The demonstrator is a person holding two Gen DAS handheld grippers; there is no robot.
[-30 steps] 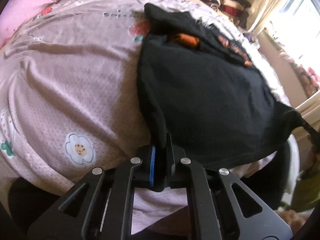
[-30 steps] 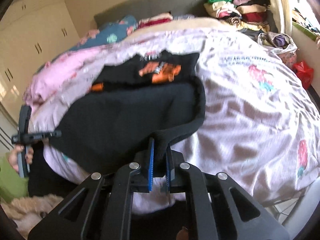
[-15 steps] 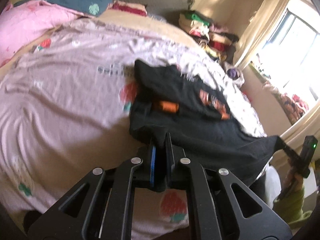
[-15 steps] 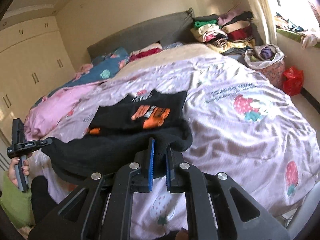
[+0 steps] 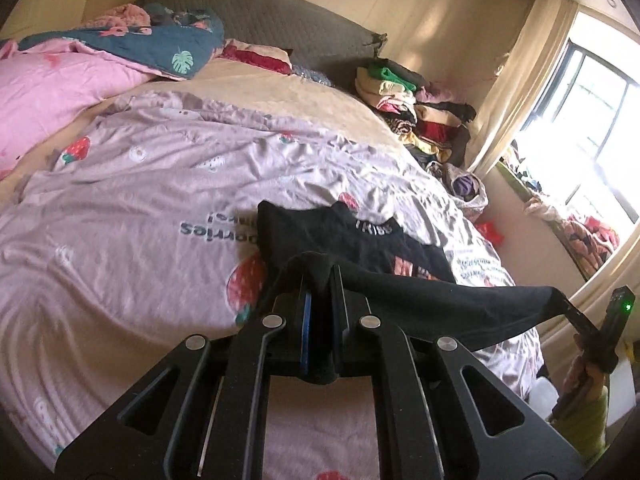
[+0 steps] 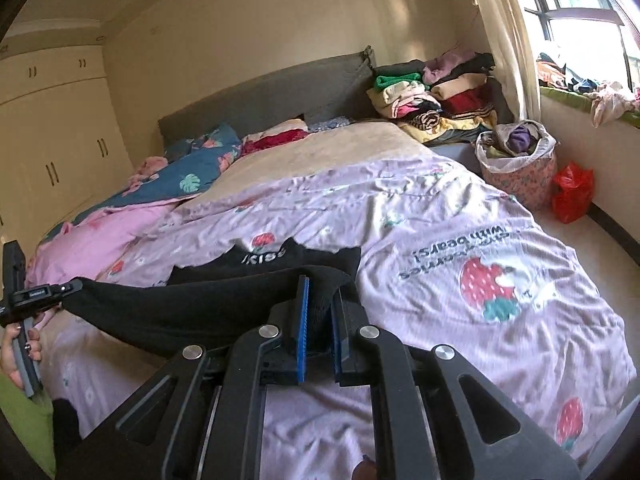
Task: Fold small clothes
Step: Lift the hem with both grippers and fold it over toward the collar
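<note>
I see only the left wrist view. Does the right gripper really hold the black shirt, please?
Observer: Yes. In the right wrist view, the right gripper has black shirt fabric pinched between its blue pads.
Operator: And how does my left gripper look from there?
Observer: The left gripper pinches the shirt's opposite corner with its tip, and the left hand is wrapped around its handle.

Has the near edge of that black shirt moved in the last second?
Yes. The black shirt's near edge, held in both grippers, has risen and travelled toward the headboard, covering the orange print.
</note>
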